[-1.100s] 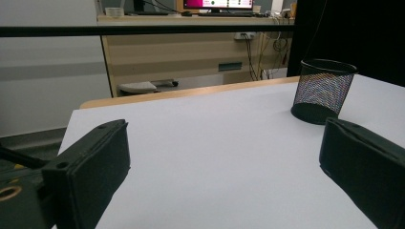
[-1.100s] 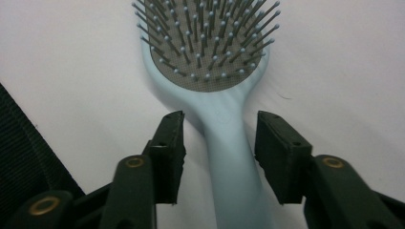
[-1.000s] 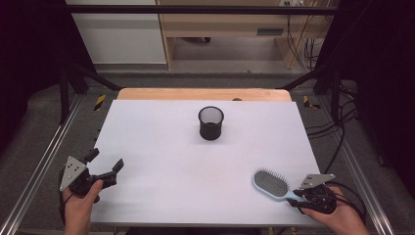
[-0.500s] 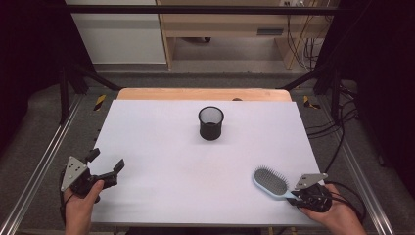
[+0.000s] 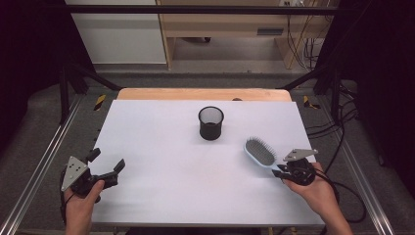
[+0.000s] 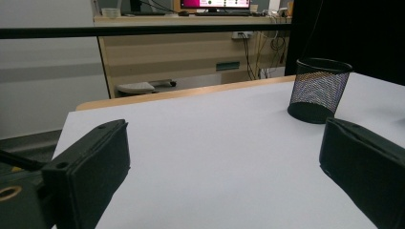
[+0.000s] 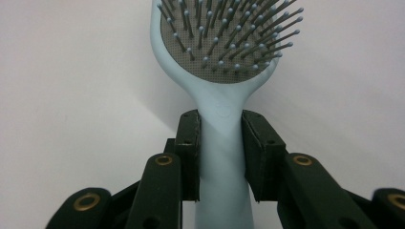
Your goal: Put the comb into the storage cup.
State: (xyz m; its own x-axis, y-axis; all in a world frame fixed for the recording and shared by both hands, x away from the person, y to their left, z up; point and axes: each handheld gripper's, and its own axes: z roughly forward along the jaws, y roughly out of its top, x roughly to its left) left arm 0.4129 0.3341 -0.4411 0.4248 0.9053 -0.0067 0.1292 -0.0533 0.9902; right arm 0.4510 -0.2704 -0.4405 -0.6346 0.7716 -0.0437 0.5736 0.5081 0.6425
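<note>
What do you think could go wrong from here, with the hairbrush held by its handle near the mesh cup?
1. The right gripper holds the hairbrush only by its narrow handle, so the head might pivot or slip.
2. The mesh cup looks light and stands free; a bump from the brush could tip it.
</note>
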